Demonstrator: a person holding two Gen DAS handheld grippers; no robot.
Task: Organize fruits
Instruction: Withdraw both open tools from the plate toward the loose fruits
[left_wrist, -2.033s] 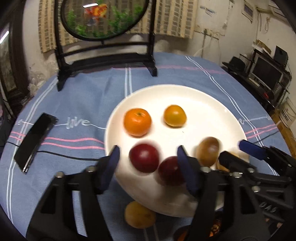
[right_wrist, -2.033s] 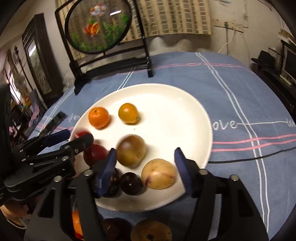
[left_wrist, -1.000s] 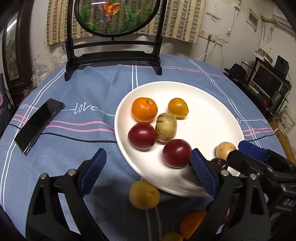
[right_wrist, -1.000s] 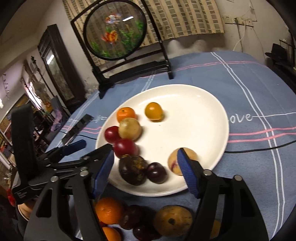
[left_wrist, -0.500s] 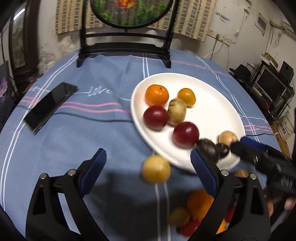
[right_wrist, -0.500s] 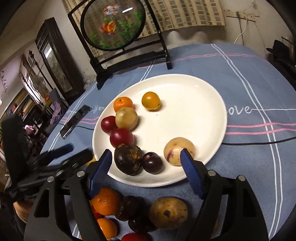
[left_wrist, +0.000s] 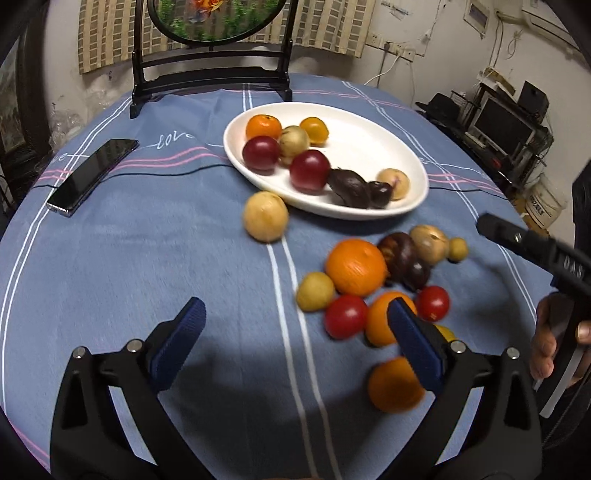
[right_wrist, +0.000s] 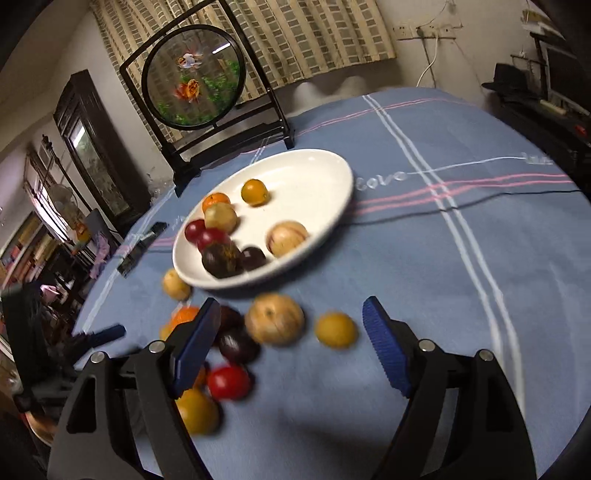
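Note:
A white plate (left_wrist: 373, 147) on the blue tablecloth holds several fruits: an orange (left_wrist: 263, 127), red plums (left_wrist: 309, 171), a dark mangosteen (left_wrist: 349, 188). A loose pile lies on the cloth nearer me: a big orange (left_wrist: 355, 266), tomatoes (left_wrist: 345, 321), a tan fruit (left_wrist: 265, 216) apart at the plate's edge. My left gripper (left_wrist: 295, 341) is open and empty above bare cloth, left of the pile. My right gripper (right_wrist: 291, 341) is open and empty; a tan fruit (right_wrist: 275, 324) and a small yellow fruit (right_wrist: 336, 329) lie between its fingers. The plate shows beyond (right_wrist: 332, 177).
A black phone (left_wrist: 92, 175) lies at the left of the table. A framed round goldfish screen (right_wrist: 194, 74) stands at the far edge. A thin black cable (right_wrist: 480, 199) crosses the cloth right of the plate. The right gripper's handle (left_wrist: 535, 251) shows at the right of the left view.
Both grippers have pulled back from the plate toward the near edge of the table. The loose pile of fruit has come fully into view. Both stay open.

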